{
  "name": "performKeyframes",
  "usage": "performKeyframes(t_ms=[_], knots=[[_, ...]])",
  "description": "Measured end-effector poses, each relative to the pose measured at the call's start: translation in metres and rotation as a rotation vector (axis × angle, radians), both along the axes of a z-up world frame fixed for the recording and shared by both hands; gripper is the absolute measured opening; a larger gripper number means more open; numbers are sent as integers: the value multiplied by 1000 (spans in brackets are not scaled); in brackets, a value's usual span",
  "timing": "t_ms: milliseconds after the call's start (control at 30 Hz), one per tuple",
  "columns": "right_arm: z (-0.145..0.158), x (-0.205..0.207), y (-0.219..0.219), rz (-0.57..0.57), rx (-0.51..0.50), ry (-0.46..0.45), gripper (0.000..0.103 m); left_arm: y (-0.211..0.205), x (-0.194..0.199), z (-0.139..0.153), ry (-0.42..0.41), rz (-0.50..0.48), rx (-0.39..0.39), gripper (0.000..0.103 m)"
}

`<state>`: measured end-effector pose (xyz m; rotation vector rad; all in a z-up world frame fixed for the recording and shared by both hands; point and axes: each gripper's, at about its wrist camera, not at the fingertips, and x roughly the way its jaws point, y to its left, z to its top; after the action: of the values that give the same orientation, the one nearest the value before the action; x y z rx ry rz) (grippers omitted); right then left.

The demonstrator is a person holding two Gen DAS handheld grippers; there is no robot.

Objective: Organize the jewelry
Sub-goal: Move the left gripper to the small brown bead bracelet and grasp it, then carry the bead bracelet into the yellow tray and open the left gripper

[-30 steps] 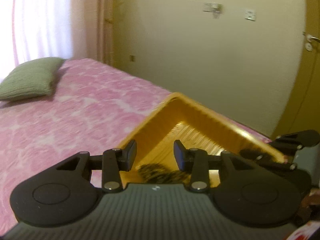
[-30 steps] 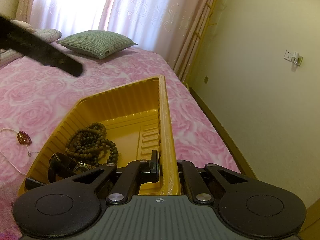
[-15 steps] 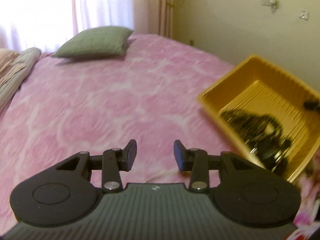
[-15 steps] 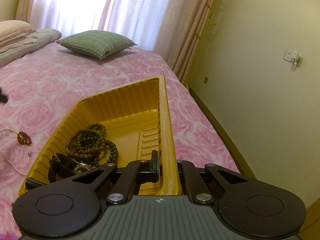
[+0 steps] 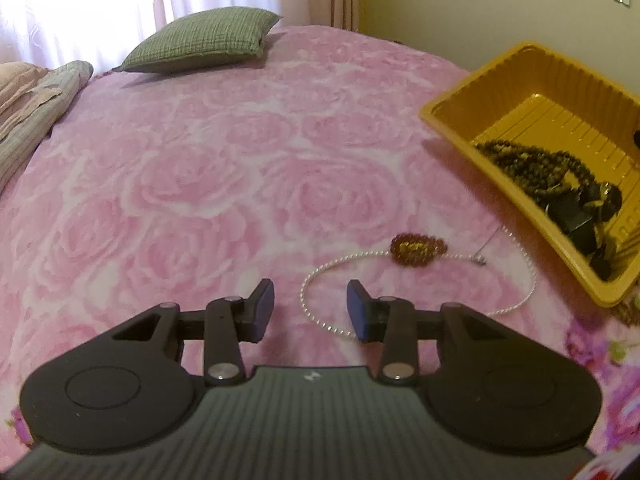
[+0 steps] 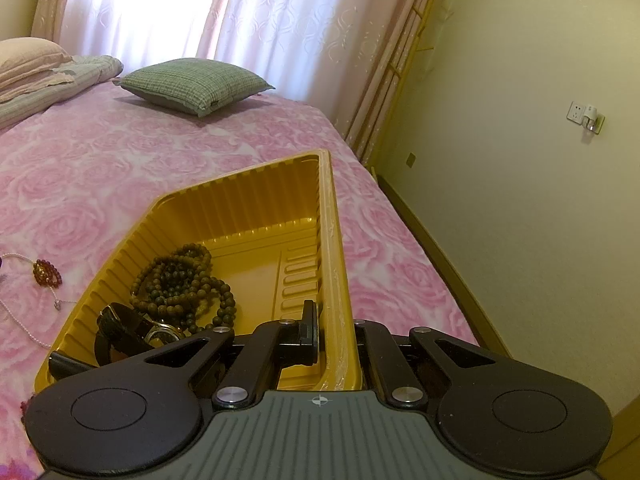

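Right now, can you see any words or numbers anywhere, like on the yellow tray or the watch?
No words or numbers can be read.
yellow tray: plain ribbed plastic, no label.
watch: its face is too small and too hidden to read.
left gripper and right gripper: each body bears only a small white mark, no letters.
wall socket: no readable print.

Pink rose-patterned bedspread (image 5: 224,168), green checked cushion (image 6: 196,86), bright sheer curtains (image 6: 256,20), pale yellow wall (image 6: 520,184)
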<state>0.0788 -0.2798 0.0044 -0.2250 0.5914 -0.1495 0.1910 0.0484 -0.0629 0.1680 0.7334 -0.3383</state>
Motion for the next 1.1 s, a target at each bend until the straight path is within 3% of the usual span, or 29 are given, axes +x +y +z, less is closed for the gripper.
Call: performKeyframes(t_ms=[233, 600, 700, 833, 1100], knots=[[0, 0, 0, -1, 0, 0, 3, 0, 1, -1, -10, 16, -6, 30], [-1, 0, 0, -1, -1, 0, 3, -36, 19, 3, 5, -80, -96, 22], [-2, 0, 0, -2, -3, 2, 3, -45, 26, -2, 21, -92, -88, 20], [-3, 1, -1, -3, -3, 4, 3, -50, 29, -7, 42, -105, -73, 4], [-4, 1, -1, -2, -2, 2, 4, -34, 26, 9, 10, -95, -84, 2]])
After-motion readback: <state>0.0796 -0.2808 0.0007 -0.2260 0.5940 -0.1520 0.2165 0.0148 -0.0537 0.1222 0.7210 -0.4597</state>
